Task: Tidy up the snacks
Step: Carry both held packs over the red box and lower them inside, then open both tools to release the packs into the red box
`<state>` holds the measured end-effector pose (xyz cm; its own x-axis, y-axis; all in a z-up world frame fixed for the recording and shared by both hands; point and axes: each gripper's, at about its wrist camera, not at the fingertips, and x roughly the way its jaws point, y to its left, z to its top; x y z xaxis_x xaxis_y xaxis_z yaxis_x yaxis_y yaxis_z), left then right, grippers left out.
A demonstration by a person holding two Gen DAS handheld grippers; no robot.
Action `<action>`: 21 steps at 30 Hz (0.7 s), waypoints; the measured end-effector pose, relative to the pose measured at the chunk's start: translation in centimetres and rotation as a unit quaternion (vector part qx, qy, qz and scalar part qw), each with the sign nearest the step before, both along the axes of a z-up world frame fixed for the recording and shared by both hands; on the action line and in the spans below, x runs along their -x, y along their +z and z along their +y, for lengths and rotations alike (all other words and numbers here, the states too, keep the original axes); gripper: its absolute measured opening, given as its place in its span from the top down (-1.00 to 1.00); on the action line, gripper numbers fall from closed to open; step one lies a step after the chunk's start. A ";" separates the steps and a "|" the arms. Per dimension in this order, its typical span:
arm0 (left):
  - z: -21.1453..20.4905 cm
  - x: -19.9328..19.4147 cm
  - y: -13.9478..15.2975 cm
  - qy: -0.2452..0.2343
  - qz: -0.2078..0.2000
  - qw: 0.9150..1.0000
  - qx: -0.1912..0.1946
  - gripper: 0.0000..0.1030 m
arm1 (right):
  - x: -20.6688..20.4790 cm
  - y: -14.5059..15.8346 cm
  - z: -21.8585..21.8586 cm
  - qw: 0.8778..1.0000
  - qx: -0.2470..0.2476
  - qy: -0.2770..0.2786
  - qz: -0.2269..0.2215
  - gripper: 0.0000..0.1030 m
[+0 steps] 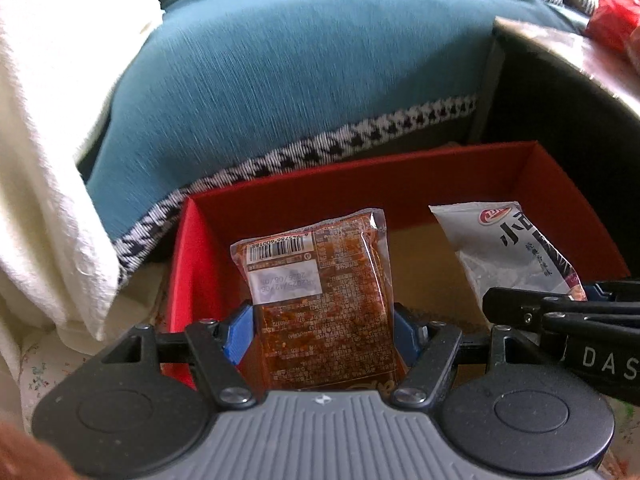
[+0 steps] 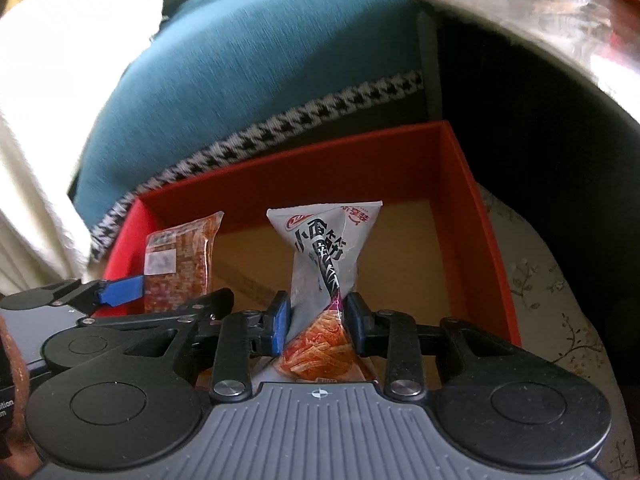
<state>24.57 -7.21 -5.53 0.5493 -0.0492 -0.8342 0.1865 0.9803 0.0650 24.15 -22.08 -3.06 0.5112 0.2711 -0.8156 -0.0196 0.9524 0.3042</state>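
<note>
Backdrop: teal cushion (image 1: 288,72) fills upper frame, red box (image 1: 360,184) below.
Left gripper (image 1: 324,332): clamps orange snack packet (image 1: 320,280).
Right gripper (image 2: 318,320): pinches grey snack packet (image 2: 320,248).

Home living room: teal sofa cushion (image 1: 280,80), floral tablecloth (image 2: 560,300).

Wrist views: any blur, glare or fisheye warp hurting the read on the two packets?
Left wrist: brown packet sharp, barcode legible; teal cushion streaked with motion blur. Right wrist: white packet crisp, pinched by the right gripper; glare on the tabletop; red box rim bowed by fisheye.
</note>
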 end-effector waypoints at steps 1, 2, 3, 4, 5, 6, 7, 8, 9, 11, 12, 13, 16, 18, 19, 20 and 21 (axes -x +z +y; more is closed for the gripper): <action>-0.1 -0.1 -0.4 0.000 0.004 1.000 -0.001 -0.22 | -0.1 -0.3 0.0 1.000 0.002 0.000 0.004 0.23; 0.0 -0.2 -0.7 -0.001 0.007 1.000 -0.001 -0.22 | -0.2 -0.5 0.0 1.000 0.003 0.001 0.007 0.23; -0.1 -0.4 -1.0 -0.001 0.011 1.000 -0.002 -0.22 | -0.3 -0.7 0.0 1.000 0.005 0.001 0.009 0.23; -0.1 -0.4 -1.2 -0.001 0.013 1.000 -0.003 -0.22 | -0.3 -0.9 0.0 1.000 0.006 0.001 0.010 0.23; -0.1 -0.5 -1.4 -0.001 0.014 1.000 -0.004 -0.22 | -0.4 -1.0 0.1 1.000 0.007 0.000 0.011 0.23; -0.1 -0.6 -1.6 -0.001 0.015 1.000 -0.004 -0.22 | -0.4 -1.2 0.1 1.000 0.008 0.000 0.011 0.23; -0.2 -0.7 -1.7 -0.001 0.017 1.000 -0.005 -0.23 | -0.5 -1.3 0.1 1.000 0.009 0.000 0.012 0.23; -0.2 -0.7 -1.8 -0.002 0.018 1.000 -0.005 -0.23 | -0.7 -1.5 0.2 1.000 0.010 -0.001 0.014 0.23; -0.2 -0.8 -1.9 -0.004 0.018 1.000 -0.008 -0.23 | -0.7 -1.6 0.2 1.000 0.012 -0.002 0.016 0.23; -0.4 -1.0 -2.0 -0.009 0.018 1.000 -0.014 -0.24 | -0.9 -2.0 0.1 1.000 0.016 -0.003 0.019 0.23; -0.5 -1.1 -2.1 -0.011 0.019 1.000 -0.015 -0.25 | -0.9 -2.1 0.1 1.000 0.017 -0.003 0.021 0.23; -0.5 -1.2 -2.3 -0.012 0.023 1.000 -0.014 -0.26 | -1.0 -2.2 0.1 1.000 0.019 -0.003 0.022 0.21; -0.3 -1.5 -2.6 -0.012 0.033 0.999 -0.006 -0.28 | -0.9 -2.4 -0.1 0.999 0.021 -0.002 0.025 0.15; -0.3 -1.7 -2.6 -0.014 0.036 0.999 -0.006 -0.29 | -0.9 -2.4 -0.1 0.999 0.023 -0.001 0.027 0.09; -0.2 -1.6 -2.5 -0.015 0.036 0.999 -0.006 -0.29 | -0.8 -2.4 -0.1 0.999 0.026 -0.002 0.028 0.07; -0.2 -1.6 -2.5 -0.016 0.036 0.999 -0.006 -0.29 | -0.8 -2.4 -0.2 0.999 0.027 -0.003 0.028 0.05; -0.1 -1.7 -2.6 -0.017 0.038 0.999 -0.006 -0.29 | -0.8 -2.4 -0.3 0.999 0.029 -0.003 0.029 0.02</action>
<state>26.26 -7.31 -8.11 0.4832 -0.0561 -0.8737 0.2242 0.9726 0.0615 24.93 -22.34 -5.43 0.4650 0.2198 -0.8576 0.0029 0.9683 0.2498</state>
